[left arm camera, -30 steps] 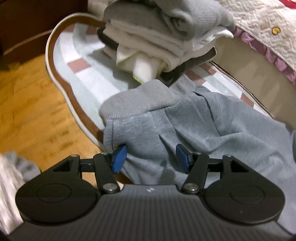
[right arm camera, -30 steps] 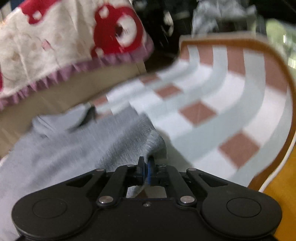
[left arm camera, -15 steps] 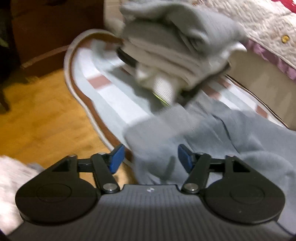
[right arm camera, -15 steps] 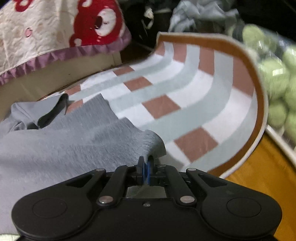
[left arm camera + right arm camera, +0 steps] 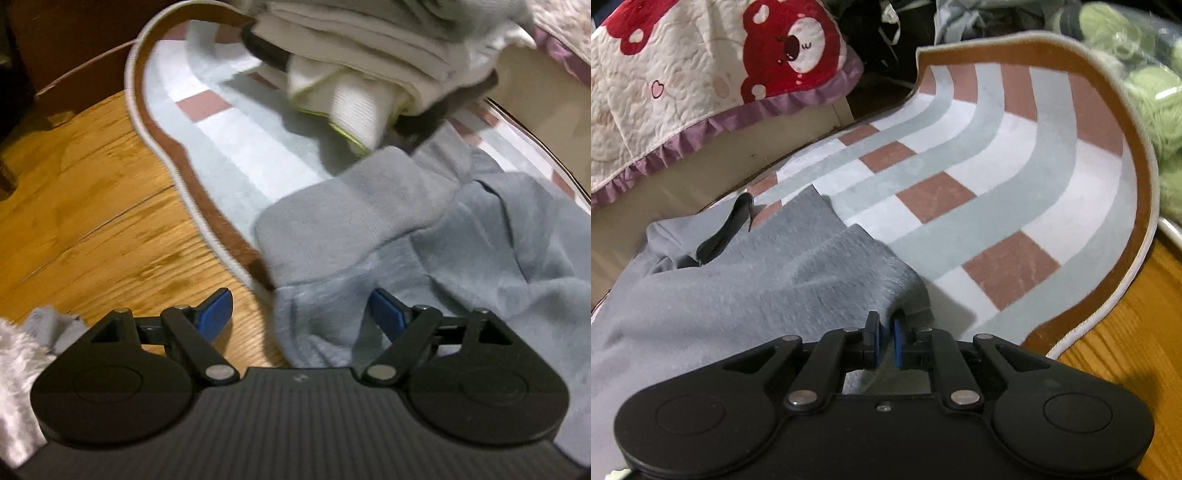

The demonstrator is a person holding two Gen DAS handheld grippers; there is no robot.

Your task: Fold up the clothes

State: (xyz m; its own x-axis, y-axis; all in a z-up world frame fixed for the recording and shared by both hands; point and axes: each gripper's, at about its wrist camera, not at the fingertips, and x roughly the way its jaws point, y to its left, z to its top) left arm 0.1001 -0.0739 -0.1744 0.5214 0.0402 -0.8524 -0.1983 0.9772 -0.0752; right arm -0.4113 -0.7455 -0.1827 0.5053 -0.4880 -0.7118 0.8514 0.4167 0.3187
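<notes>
A grey sweat garment [image 5: 480, 258] lies spread on the striped rug [image 5: 229, 147], its ribbed cuff [image 5: 351, 210] toward the rug's edge. My left gripper [image 5: 301, 310] hovers just over the cloth below that cuff. Its jaws are opening wide, and its blue pads [image 5: 216, 310] press on nothing. In the right wrist view the same grey garment [image 5: 757, 288] reaches up to my right gripper [image 5: 886, 338]. Those jaws are opening a little, with a narrow gap between the pads. A corner of the grey cloth still sits between them.
A stack of folded clothes [image 5: 369, 55] stands on the rug just beyond the cuff. Wooden floor [image 5: 92, 221] lies left of the rug. A quilt with a red bear [image 5: 701, 74] hangs at the back, a bag of green yarn [image 5: 1152, 96] sits right, and a fuzzy white cloth [image 5: 14, 369] is at lower left.
The left jaws have spread wider and the gripper has dropped closer to the cuff. The right pads, pinched on the cloth corner before, have parted slightly.
</notes>
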